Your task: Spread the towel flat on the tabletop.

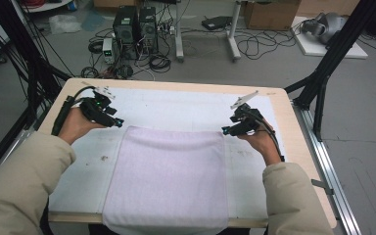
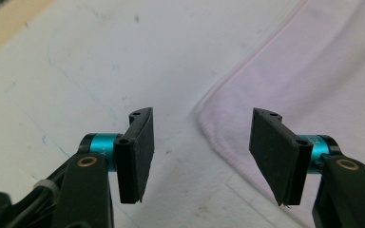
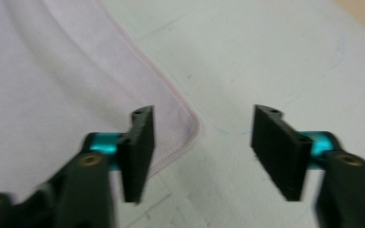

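A pale pink towel (image 1: 169,176) lies flat on the white mat, and its near edge hangs over the table's front. My left gripper (image 1: 119,122) hovers just off the towel's far left corner, open, with nothing between its pads. In the left gripper view that rounded towel corner (image 2: 313,71) lies ahead and to the right of the open left gripper (image 2: 202,152). My right gripper (image 1: 225,130) hangs by the far right corner, also open and empty. In the right gripper view the towel's hemmed corner (image 3: 52,71) sits by the left pad of the right gripper (image 3: 202,152).
The white mat (image 1: 176,105) covers most of a wooden table (image 1: 284,122). Black frame posts (image 1: 323,73) stand at both sides. On the floor beyond the far edge are computer towers (image 1: 134,27), cables and a cardboard box (image 1: 269,14).
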Tool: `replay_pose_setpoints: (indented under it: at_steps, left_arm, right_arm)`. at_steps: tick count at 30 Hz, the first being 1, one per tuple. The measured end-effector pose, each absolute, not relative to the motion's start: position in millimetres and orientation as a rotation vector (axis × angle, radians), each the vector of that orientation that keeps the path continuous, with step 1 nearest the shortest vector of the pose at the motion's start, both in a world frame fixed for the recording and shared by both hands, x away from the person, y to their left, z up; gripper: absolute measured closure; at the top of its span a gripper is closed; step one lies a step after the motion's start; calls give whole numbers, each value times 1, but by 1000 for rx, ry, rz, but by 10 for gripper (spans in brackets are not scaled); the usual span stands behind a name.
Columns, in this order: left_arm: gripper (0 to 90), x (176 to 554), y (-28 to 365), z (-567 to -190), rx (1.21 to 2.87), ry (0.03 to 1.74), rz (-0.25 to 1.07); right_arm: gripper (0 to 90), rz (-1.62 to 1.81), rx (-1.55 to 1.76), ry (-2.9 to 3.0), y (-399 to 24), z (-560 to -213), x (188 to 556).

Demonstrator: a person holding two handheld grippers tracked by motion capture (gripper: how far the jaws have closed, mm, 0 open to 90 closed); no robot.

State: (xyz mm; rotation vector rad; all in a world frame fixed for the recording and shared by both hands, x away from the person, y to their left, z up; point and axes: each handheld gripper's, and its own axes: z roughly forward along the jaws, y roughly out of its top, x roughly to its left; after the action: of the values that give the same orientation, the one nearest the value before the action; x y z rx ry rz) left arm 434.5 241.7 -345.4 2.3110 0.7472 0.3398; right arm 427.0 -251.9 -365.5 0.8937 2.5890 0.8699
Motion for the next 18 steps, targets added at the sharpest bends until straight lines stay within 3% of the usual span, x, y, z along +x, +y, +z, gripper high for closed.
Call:
replay_pose_setpoints:
  at_steps: [3, 8, 18]
  left_arm:
    - [274, 417, 254, -331, 2202, 651, 368]
    - [17, 388, 274, -322, 2090, 572, 377]
    - [18, 332, 321, -338, 1831, 486, 412]
  right_arm:
    - [114, 1024, 884, 2508, -266, -355, 411]
    - [6, 1287, 834, 2351, -287, -338, 382]
    - [6, 1613, 670, 2023, -318, -327, 321]
